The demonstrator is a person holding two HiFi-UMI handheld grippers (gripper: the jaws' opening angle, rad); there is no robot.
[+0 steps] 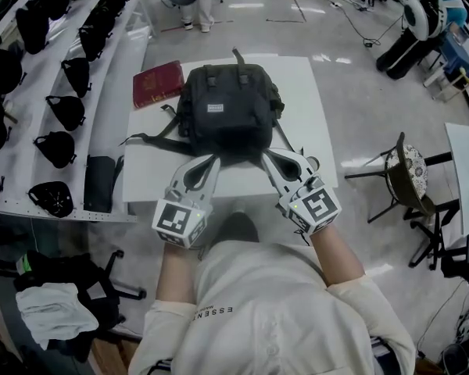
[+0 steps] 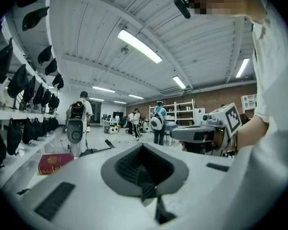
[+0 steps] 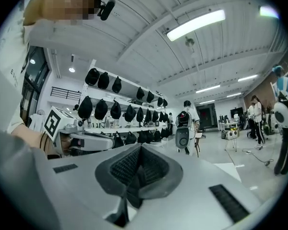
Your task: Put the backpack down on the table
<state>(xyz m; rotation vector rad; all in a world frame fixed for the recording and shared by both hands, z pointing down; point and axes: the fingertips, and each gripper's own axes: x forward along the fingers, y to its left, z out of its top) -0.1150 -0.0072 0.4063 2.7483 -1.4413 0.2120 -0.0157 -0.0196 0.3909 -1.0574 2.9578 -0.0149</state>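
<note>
Eyes on the left gripper [image 1: 214, 159]: clenched, its dark ribbed pads [image 2: 127, 164] pressed flat together inside a smooth grey shell, with no strap or cloth showing between them. The right gripper [image 1: 265, 157] is the same, ribbed rubber meeting rubber, holding nothing. From above, both tips line up with the near edge of the backpack [image 1: 227, 104], though whether they touch it can't be told. The backpack is black woven fabric, boxy, and lies flat on the white table [image 1: 309, 108] with its straps trailing out to both sides. A red book [image 1: 158, 83] sits just beside its far-left corner. Only the head view catches the backpack. The left gripper view shows the book low at the left, under a ribbed ceiling with strip lights. The right gripper view shows rounded black bags [image 3: 103, 109] in rows on wall shelves.
</note>
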